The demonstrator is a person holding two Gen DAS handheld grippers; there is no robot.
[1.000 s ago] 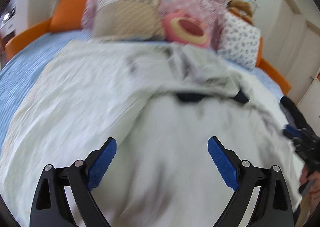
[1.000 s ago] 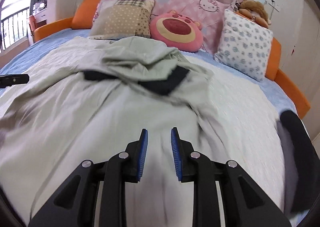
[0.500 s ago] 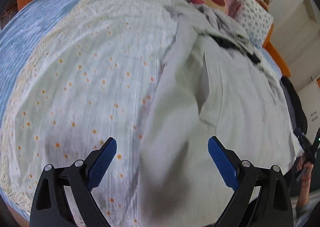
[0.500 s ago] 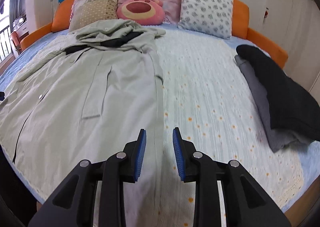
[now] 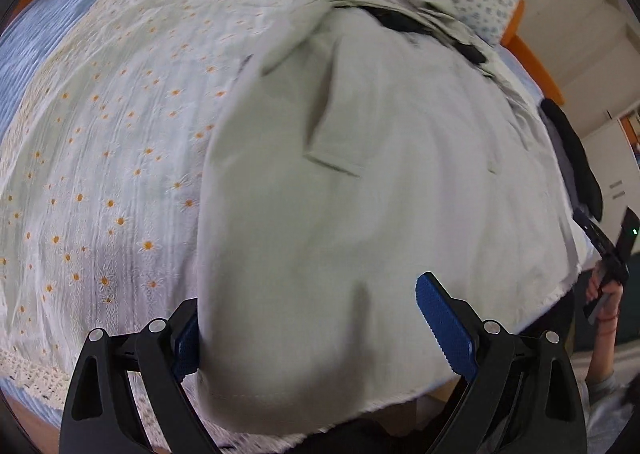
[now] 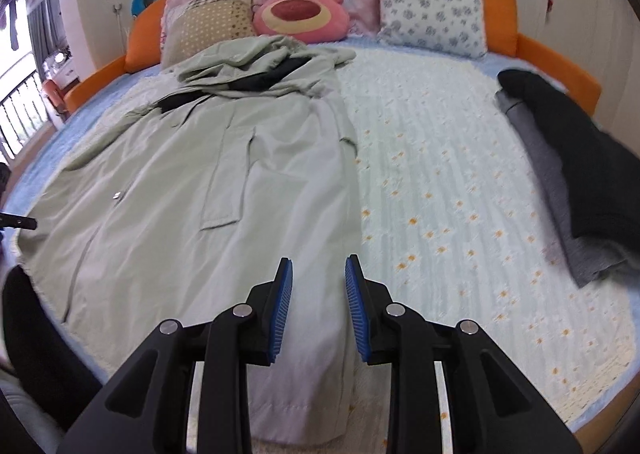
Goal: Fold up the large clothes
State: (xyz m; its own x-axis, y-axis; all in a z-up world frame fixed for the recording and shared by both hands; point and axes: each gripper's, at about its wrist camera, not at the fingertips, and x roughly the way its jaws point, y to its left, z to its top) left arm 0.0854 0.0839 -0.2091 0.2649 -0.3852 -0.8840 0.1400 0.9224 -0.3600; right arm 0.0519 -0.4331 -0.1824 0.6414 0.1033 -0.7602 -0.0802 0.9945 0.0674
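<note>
The coat [image 6: 224,189] — one big pale green one — lies flat on the bed [image 6: 460,189]. The left gripper [image 5: 312,318] has its jaws wide apart over the hem. The right gripper [image 6: 318,306] has a small gap, nothing pinched. Four cushions [image 6: 432,13] sit by the orange headboard [image 6: 500,17] — one dark pile of clothes [image 6: 572,157] rests at the side.
</note>
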